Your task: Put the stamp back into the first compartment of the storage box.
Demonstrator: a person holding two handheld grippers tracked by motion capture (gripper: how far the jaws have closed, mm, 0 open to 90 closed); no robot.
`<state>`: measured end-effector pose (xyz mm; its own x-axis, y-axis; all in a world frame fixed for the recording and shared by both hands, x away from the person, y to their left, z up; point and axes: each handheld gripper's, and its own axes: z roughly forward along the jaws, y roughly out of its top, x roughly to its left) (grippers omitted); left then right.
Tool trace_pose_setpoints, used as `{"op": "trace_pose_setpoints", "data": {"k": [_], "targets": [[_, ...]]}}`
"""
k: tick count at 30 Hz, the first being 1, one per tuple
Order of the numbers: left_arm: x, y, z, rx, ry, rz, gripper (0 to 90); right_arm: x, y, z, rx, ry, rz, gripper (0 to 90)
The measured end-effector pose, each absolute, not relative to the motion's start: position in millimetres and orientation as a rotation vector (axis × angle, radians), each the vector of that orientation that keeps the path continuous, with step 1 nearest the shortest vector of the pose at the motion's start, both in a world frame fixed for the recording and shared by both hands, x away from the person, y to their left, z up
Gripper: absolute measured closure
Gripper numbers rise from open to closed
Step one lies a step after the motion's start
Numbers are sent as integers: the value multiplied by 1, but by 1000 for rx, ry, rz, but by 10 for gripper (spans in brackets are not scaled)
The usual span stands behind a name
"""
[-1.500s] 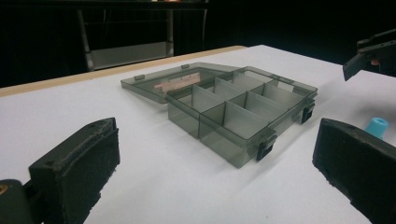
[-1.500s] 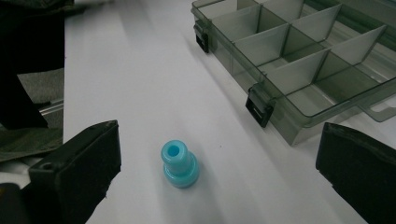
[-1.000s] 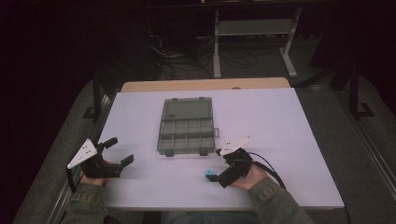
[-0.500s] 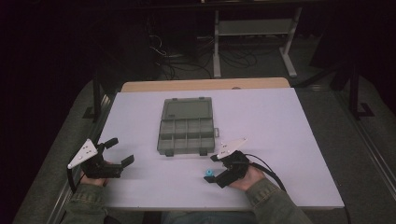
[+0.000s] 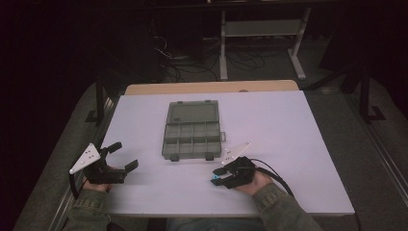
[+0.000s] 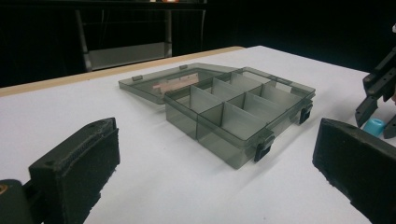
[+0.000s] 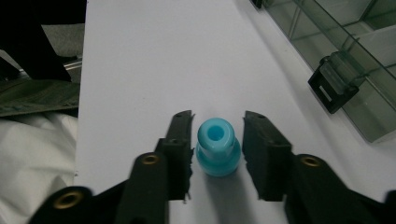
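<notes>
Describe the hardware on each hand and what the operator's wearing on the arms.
Both are black handheld units. The left gripper and right gripper each carry a pale three-cornered plate on top and trail a black cable. The fingers are flat black blocks with rough foam-like pads on arms with brass-coloured rivets. Both sleeves are olive-green fabric.

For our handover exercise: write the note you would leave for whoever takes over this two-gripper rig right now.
Right gripper: open, jaws either side of the small blue piece, which stands on the white table; not clamped as far as the right gripper view shows.
Left gripper: open, holding nothing, low at the table's near left.
Compartment box: mid-table, lid laid open, the compartments in view look empty.
Done: box opened, blue piece bracketed.
Left, probably: close on the piece, lift it, place it in a compartment.
</notes>
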<state>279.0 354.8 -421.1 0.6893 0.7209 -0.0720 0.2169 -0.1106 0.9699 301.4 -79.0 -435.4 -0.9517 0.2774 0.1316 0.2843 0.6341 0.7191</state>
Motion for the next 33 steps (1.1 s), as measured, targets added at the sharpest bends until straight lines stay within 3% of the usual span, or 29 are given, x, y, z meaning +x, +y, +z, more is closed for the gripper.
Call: {"op": "trace_pose_setpoints", "data": {"k": [5, 33], "targets": [[279, 355, -421, 1664, 770, 507, 3, 301, -80, -434, -498, -2840, -1263, 710], [279, 354, -421, 1673, 765, 503, 3, 304, -80, -411, -526, -2834, -1273, 716]]}}
